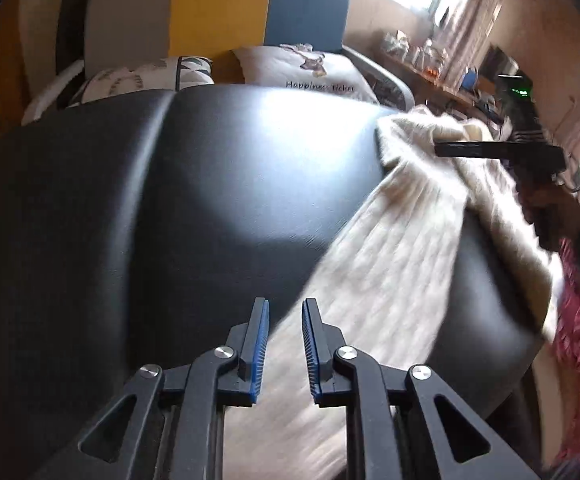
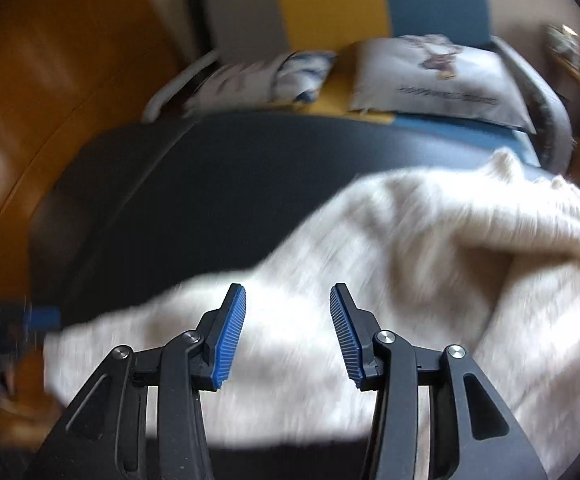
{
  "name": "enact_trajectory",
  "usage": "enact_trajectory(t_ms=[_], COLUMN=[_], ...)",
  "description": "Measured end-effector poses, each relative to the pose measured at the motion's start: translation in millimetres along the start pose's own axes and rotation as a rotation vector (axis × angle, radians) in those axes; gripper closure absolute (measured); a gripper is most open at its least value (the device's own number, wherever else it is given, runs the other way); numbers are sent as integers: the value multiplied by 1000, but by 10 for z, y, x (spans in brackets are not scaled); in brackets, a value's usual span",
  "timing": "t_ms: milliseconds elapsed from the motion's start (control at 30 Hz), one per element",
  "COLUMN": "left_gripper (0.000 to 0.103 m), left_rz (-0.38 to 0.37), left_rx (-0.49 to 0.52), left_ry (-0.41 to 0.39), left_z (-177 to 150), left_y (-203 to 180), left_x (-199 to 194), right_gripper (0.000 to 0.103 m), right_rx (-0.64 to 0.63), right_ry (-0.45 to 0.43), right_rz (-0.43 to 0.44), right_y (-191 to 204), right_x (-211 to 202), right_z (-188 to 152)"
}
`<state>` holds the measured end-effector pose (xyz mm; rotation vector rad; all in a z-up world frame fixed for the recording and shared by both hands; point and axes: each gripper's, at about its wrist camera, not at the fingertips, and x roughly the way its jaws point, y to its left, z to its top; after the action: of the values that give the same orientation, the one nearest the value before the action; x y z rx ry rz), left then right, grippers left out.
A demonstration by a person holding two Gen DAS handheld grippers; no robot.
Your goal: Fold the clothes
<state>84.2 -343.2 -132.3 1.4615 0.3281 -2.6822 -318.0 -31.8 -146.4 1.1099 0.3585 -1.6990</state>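
One fluffy ribbed cream sweater (image 2: pixel 389 280), rumpled

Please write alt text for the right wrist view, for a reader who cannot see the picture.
The right tongs, with blue pads, stand open and empty above a cream knitted sweater that lies rumpled on a black padded bench. Behind the bench are two printed pillows and grey, yellow and blue panels; the picture is blurred.
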Motion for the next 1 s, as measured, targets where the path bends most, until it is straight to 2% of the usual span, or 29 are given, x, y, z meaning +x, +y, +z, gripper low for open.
enact_trajectory(t_ms=[67, 167, 300, 500, 600, 633, 667, 700, 767, 900, 1000], left_gripper=[84, 81, 72, 63, 64, 70, 85, 93, 96, 97, 97], left_rz=[6, -5, -98, -219, -193, -160, -141, -149, -162, -127, -77], left_rx=[50, 94, 100, 94, 93, 113, 121, 105, 57, -108, -239], left_ry=[51, 115, 146, 175, 175, 174, 168, 163, 143, 89, 53], left_z=[-87, -186, -234, -162, -113, -114, -121, -149, -234, -419, -510], left_y=[77, 132, 181, 233, 200, 156, 103, 87, 67, 150, 266], left_x=[22, 92, 103, 169, 196, 178, 170, 150, 89, -30, -109], right_gripper=[56, 56, 56, 56, 56, 56, 56, 56, 56, 56, 56], right_rx=[-39, -3, 41, 46, 41, 45, 48, 46, 20, -67, -80], right_ry=[41, 64, 77, 71, 72, 66, 63, 59, 65, 116, 163], right_rz=[-26, -39, -50, -54, -81, -97, -118, -145, -215, -311, -322], right_y=[94, 73, 66, 161, 170, 163, 143, 94, 81, 71, 71], right_x=[-7, 59, 113, 19, -29, -56, -66, -75, -88, 24, 250], right_z=[-201, -352, -490, -468, -426, -404, -368, -343, -305, -181, -120])
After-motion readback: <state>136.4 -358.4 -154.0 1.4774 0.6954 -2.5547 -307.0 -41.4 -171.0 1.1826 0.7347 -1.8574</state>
